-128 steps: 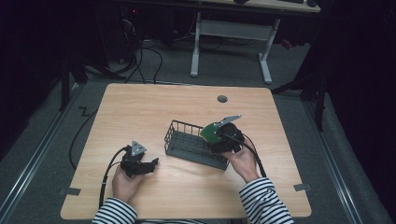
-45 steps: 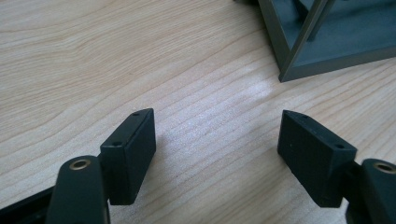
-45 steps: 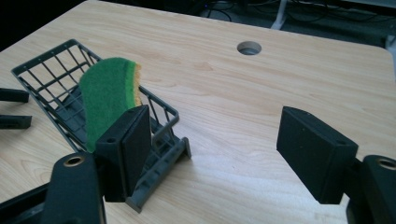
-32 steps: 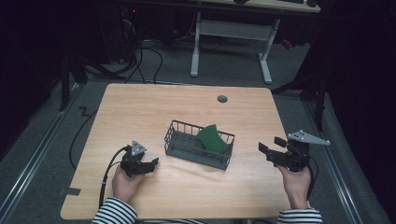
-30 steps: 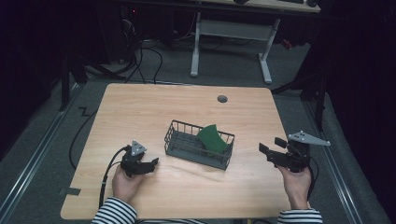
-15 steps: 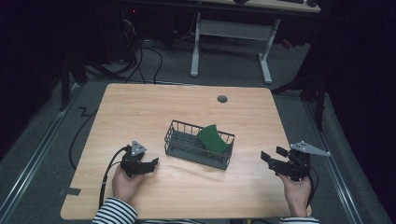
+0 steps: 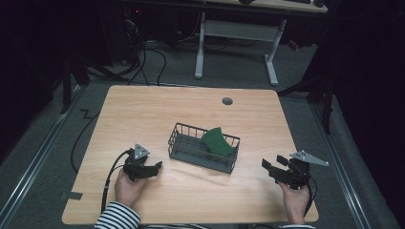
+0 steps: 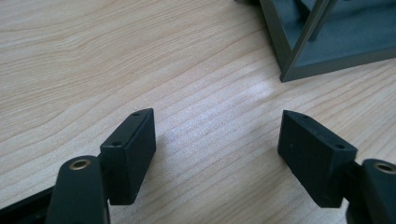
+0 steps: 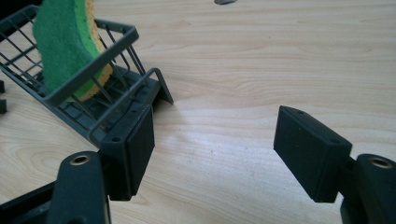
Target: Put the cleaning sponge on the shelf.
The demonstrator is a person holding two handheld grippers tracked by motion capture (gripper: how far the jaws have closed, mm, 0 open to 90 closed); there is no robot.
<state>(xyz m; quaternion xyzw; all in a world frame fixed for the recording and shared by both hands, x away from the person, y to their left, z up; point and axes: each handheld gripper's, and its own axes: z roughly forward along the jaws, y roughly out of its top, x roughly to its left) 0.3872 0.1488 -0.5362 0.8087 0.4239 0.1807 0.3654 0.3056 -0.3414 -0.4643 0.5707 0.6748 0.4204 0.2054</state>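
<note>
Two grippers, left (image 7: 154,166) and right (image 7: 270,168), rest near the table (image 7: 143,109) front, jaws spread, empty. Beyond: wire basket (image 7: 184,151) mid-table, green sponge (image 7: 217,141) leaning inside, seemingly propped upright by the wires.

A dark wire basket (image 7: 204,148) sits mid-frame on the pale wooden counter (image 7: 143,109) — a green-and-yellow sponge (image 7: 217,141) leans in its right end. Left tool (image 7: 154,168) lies lower left, right tool (image 7: 271,167) lower right — both apart from it.
</note>
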